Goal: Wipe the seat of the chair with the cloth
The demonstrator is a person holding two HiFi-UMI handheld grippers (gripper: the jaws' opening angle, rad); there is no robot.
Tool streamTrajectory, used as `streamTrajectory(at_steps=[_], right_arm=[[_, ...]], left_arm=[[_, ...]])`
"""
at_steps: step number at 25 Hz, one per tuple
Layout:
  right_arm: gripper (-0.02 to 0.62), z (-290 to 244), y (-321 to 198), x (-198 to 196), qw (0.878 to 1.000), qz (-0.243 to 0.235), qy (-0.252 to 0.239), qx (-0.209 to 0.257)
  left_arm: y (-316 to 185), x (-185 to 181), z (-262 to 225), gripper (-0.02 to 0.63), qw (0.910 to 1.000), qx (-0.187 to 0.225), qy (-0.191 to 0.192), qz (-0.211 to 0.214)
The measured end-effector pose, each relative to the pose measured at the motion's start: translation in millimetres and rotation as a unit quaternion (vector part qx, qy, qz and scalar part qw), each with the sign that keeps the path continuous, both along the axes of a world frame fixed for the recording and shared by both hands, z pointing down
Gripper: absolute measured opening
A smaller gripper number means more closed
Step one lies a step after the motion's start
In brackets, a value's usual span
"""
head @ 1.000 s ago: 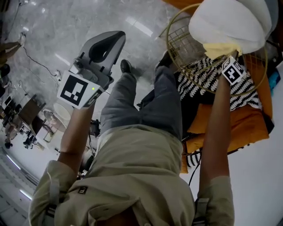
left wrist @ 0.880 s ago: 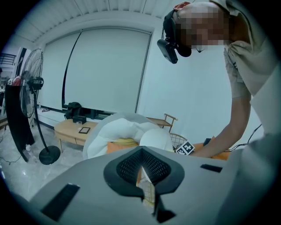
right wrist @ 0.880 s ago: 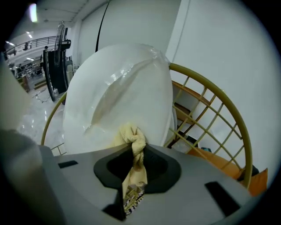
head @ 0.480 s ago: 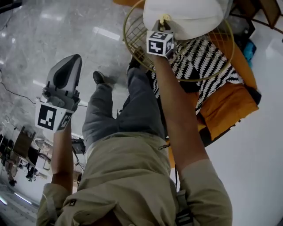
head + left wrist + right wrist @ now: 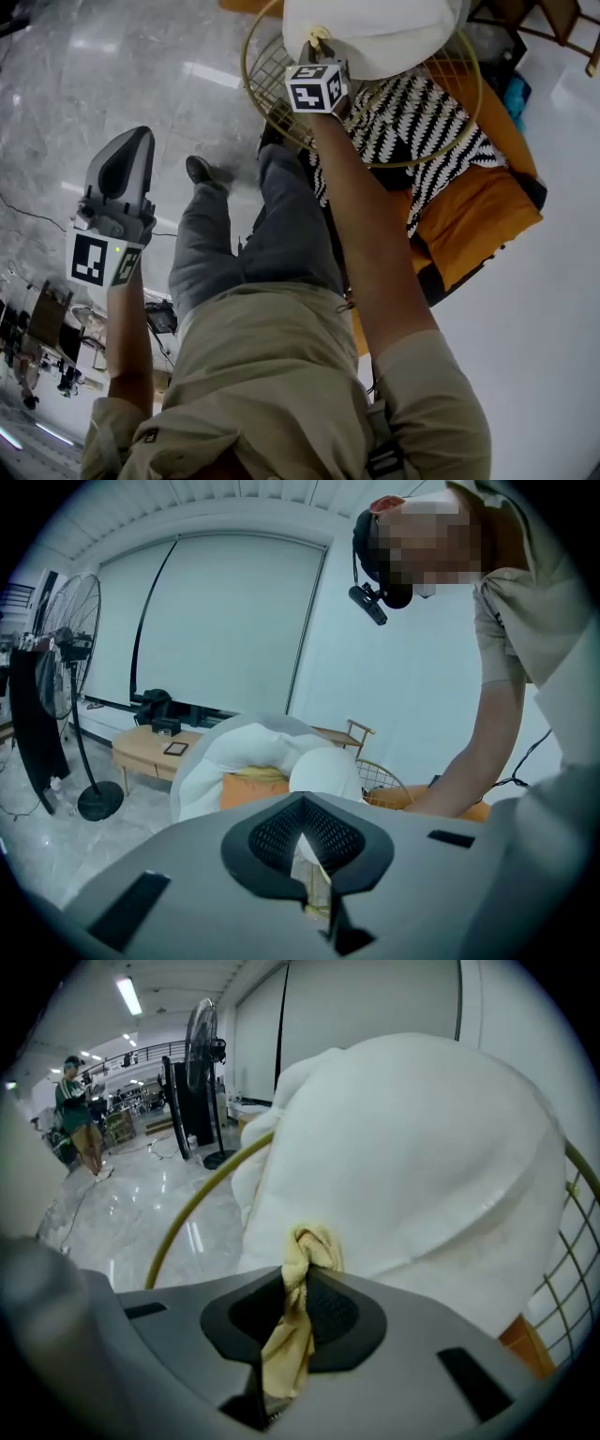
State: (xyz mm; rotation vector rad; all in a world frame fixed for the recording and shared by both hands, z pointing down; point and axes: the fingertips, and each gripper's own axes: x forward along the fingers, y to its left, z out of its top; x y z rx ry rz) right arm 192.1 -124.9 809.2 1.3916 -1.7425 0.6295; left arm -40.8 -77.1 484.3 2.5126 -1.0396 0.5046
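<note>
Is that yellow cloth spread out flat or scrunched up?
Scrunched up. The right gripper is shut on the cloth, which is twisted into a narrow bunch between its jaws.

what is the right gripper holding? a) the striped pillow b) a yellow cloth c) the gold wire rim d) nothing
B: the right gripper view shows the yellow cloth pinched between the jaws of the right gripper, in front of the white cushion.

cloth [image 5: 296, 1283]: soft yellow fabric | chair frame [image 5: 202, 1194]: gold metal wire | floor [image 5: 112, 66]: glossy marble
</note>
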Motion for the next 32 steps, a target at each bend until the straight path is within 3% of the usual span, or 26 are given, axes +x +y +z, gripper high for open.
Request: streamTrajectory(at_steps=[3,7,10,20,26,32], right_arm=[[0.066,9.8,22.3,58.8,0.999,0.017,0.036,-0.015],[0.066,15.7,52.8,148.8,0.99,0.11,0.075,-0.042],[0.066,14.2,66.7,181.9,0.984,0.147,0.086,-0.054],[0.066,-17.2,76.2,182.8,0.984,0.155,0.083,-0.043],[0.066,-75.3,88.6,184.3,0.98,0.186,0.075,0.001],[0.064,-165.8,87.1,160.6,0.975,0.208,0.035,0.067]], left_arm=[[1.3,3.7,-0.9,0.015,1.0,0.0,0.003,0.005],[4.3,5.3,0.8,0.015,0.9999,-0.001,0.003,0.012],[6.0,5.0,1.4,0.015,0.9998,-0.001,0.001,0.018],[7.4,-9.9,-25.0,0.015,0.9996,0.021,0.0,0.019],[31.5,-52.4,-40.7,0.015,0.9987,0.024,-0.032,0.032],[43.9,-97.0,-90.6,0.015,0.9982,0.058,-0.011,-0.002]])
